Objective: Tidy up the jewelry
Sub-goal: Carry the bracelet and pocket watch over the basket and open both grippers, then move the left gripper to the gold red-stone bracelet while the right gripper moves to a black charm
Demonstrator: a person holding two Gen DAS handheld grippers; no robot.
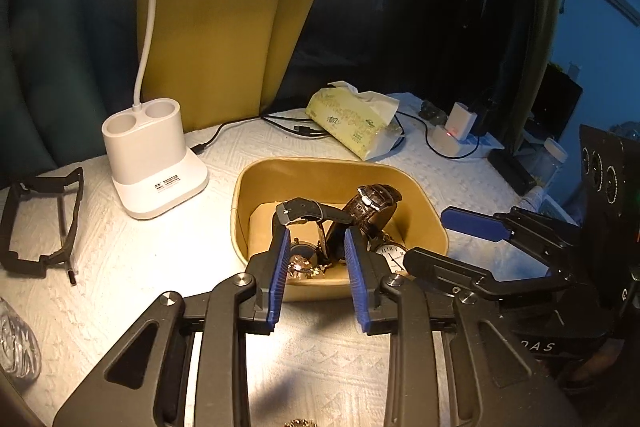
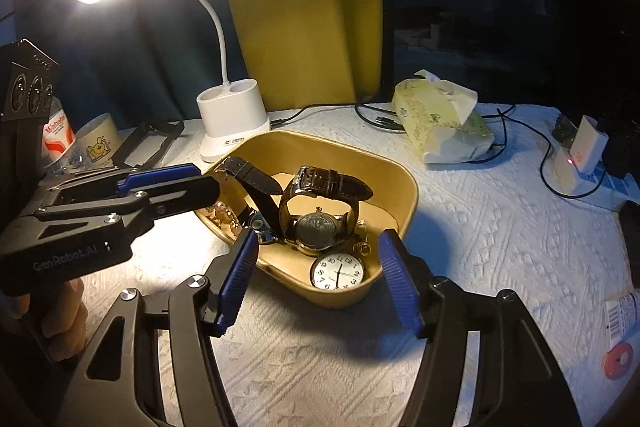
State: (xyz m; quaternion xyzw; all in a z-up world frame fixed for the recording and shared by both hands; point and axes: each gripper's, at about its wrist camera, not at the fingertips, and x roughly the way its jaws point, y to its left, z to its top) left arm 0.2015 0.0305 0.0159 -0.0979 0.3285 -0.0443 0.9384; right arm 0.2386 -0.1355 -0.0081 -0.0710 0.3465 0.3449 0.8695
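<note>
A tan tray (image 1: 424, 203) (image 2: 408, 187) on the white cloth holds jewelry: a brown-strap watch (image 1: 372, 205) (image 2: 328, 183), a black-strap watch (image 1: 308, 211) (image 2: 256, 183), a white-faced pocket watch (image 1: 392, 255) (image 2: 338, 271) and small gold pieces (image 1: 308, 269) (image 2: 222, 215). My left gripper (image 1: 317, 239) is open and empty, its fingertips over the tray's near rim; it also shows in the right wrist view (image 2: 200, 179). My right gripper (image 2: 318, 247) is open and empty at the tray's near edge, astride the pocket watch; it also shows in the left wrist view (image 1: 432, 239).
A white desk lamp base (image 1: 152, 163) (image 2: 234, 123) stands left of the tray. A tissue pack (image 1: 356, 119) (image 2: 444, 123), black cables (image 1: 296, 127) and a charger (image 1: 456, 131) (image 2: 580, 159) lie behind. A black frame (image 1: 40, 223) lies far left. Cups (image 2: 96, 143) stand at the left.
</note>
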